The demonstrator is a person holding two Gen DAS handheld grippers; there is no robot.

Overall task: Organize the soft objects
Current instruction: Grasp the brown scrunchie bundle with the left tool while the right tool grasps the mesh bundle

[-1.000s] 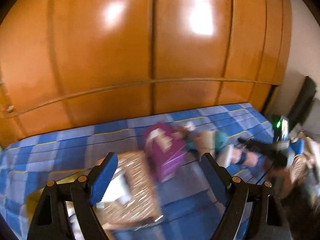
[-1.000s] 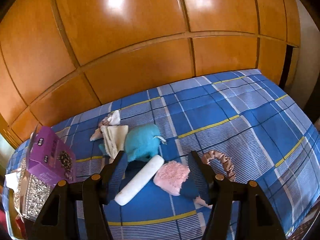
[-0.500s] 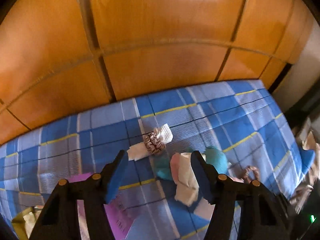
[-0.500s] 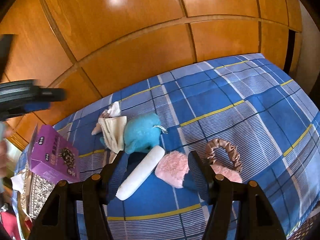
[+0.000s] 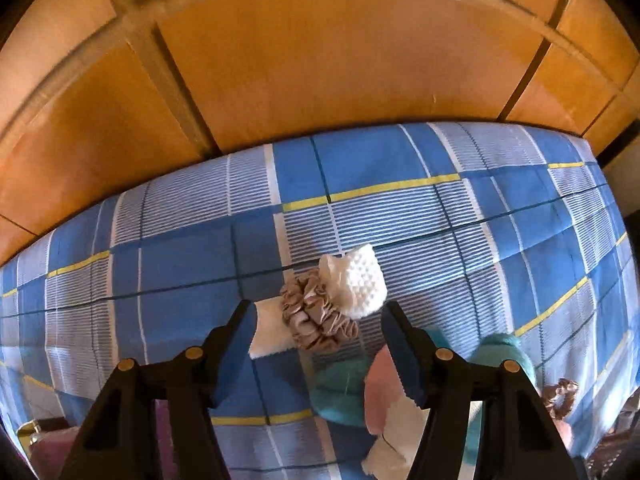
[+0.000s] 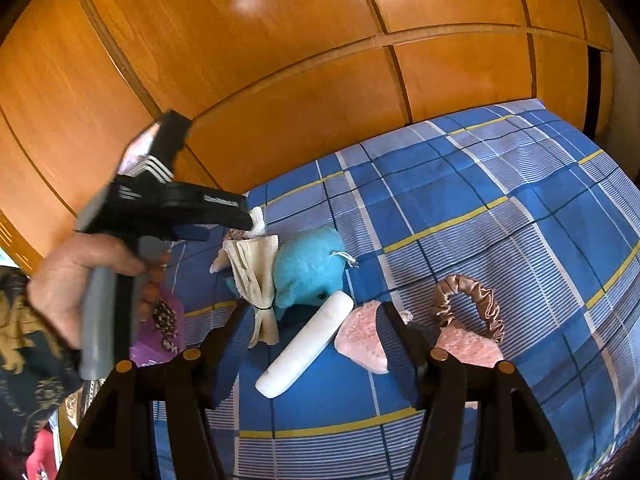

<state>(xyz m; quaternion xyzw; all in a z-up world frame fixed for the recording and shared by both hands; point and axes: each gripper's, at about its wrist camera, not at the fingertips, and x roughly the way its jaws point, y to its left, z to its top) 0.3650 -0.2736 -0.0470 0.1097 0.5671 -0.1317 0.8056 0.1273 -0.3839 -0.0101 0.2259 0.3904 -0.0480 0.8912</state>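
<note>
scrunchie (image 5: 316,322) on bedspread (image 5: 192,256), between cloth (image 5: 270,332) left and knit piece (image 5: 362,282) right | plush (image 6: 308,268) near-right of them | roll (image 6: 306,350) nearer | wardrobe (image 5: 320,60) far

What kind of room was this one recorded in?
Most likely a bedroom. The soft items, among them a teal plush toy, lie on a bed under a blue checked sheet, and glossy orange wooden wardrobe doors stand right behind it.

The left gripper (image 5: 318,344) is held with jaws spread wide, nothing gripped. The right gripper (image 6: 312,344) is likewise spread; the left hand (image 6: 76,280) is seen at its nine o'clock.
</note>
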